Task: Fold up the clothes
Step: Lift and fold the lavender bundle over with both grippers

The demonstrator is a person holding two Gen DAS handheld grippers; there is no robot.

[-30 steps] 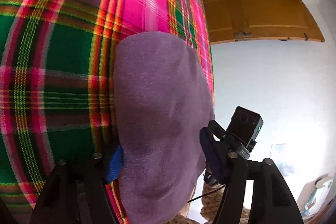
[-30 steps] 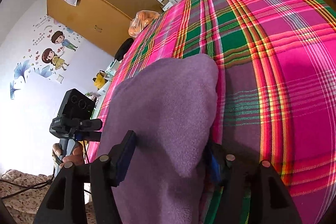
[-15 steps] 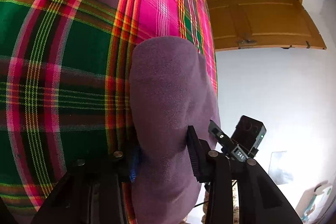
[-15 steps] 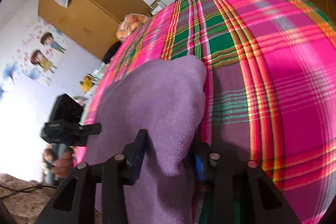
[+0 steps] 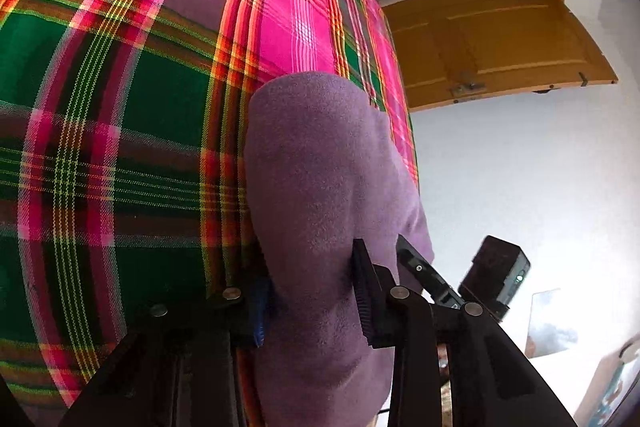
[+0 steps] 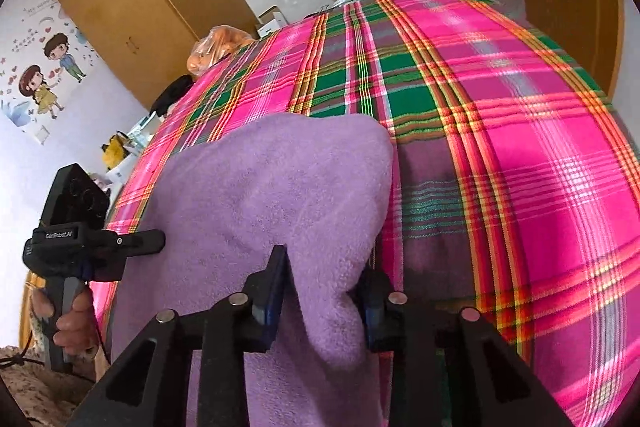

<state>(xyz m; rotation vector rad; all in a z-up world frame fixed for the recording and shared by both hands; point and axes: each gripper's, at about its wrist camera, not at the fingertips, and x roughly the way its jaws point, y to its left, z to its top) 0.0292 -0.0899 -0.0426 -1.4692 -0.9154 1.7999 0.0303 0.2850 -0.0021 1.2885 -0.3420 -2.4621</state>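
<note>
The purple fleece garment lies at the plaid bed's near edge; the left gripper and right gripper are closing on its bunched hem, and should pinch fully before lifting.

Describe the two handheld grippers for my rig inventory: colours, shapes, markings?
Both are black. The left gripper has a boxy camera on top, white "GenRobot.AI" lettering and a grey handle. The right gripper has angular cut-out arms with silver rivets; its fingers carry blue pads. A dark cable trails below.
</note>
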